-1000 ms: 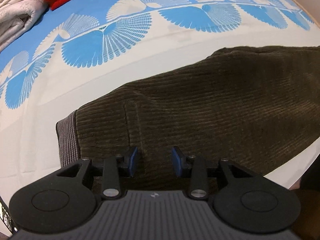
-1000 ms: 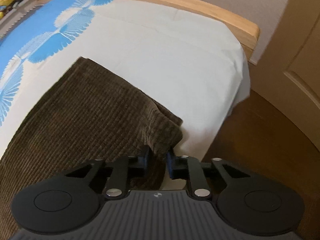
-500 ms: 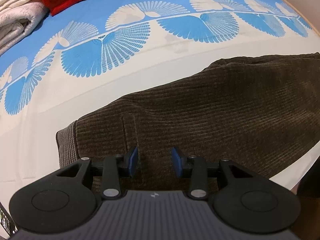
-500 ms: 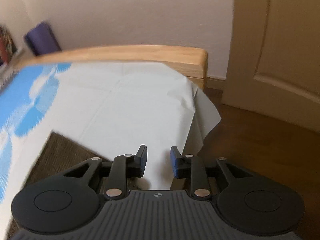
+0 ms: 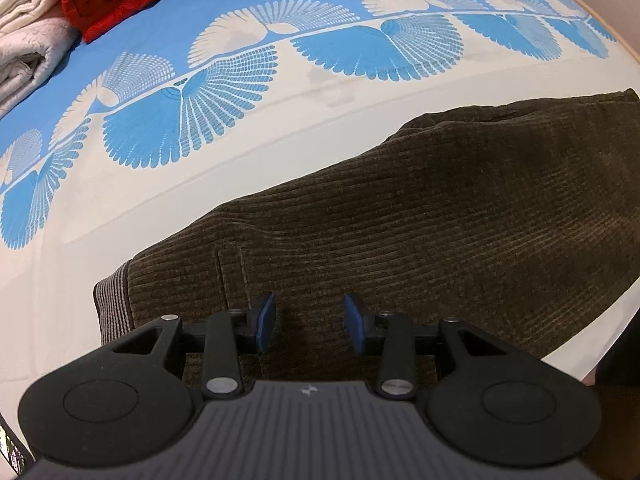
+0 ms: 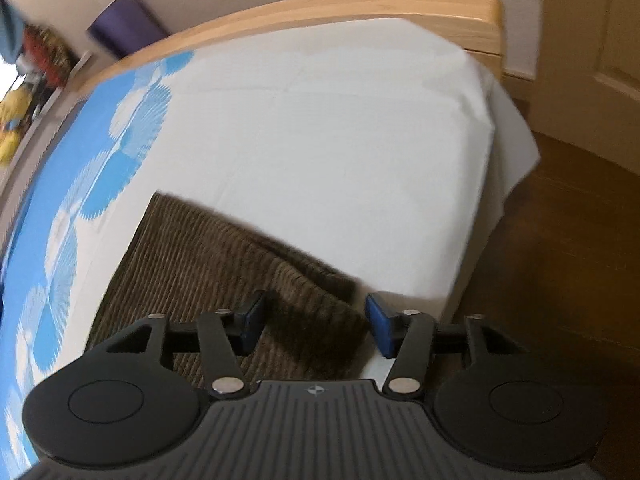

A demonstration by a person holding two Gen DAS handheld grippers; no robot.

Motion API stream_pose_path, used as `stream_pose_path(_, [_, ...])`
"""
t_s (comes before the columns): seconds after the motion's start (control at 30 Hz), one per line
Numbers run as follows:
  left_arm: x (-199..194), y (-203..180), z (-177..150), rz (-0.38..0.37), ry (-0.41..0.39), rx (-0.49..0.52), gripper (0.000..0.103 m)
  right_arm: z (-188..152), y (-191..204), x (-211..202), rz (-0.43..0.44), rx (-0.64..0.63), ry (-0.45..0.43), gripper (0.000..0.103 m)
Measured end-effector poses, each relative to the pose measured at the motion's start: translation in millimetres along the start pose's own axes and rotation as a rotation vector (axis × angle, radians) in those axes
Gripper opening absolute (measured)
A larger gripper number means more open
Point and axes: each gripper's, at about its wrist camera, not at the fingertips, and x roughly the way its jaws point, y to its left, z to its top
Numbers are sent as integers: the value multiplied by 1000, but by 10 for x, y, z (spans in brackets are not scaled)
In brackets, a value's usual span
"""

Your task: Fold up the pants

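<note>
Right tool [image 6: 315,322] off the one pants [image 6: 224,280], opening; left tool [image 5: 310,322] spread, empty.

No text, label, brand name or number could be read anywhere in either view; the only sign was a small white star-like mark on the ribbed grey body of the left gripper [image 5: 310,329] and of the right gripper [image 6: 315,325].
</note>
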Motion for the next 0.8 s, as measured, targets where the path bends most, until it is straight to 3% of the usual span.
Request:
stream_pose_path(0.1, [-15,-2,7,-2,-6,2,43,-64,143,13,-41,-110,5,32])
stream_pose_path(0.17, [-37,-6,12,-4,-13,0,43,-42,136,-27,-30,-102,-11,22])
stream_pose_path(0.33, [-129,-20,14,-24,-43,-7,43,-67,315,-360,7,-96,-108,18])
stream_pose_path(0.5, [-231,-15,5,-39,-76,-18,43,-325,984,-922,111,-306,-234,17])
stream_pose_path(0.67, [-307,-9,-49,-50,-96,-17,43,-1221,1963,-1575,240,-693,-379,17])
stream_pose_path(0.73, [-311,2,-78,-51,-93,-16,43,-1829,2366,-1837,339,-903,-445,17])
stream_pose_path(0.8, [-305,13,-110,-41,-87,-6,43,-2341,2644,-1978,427,-1018,-461,17])
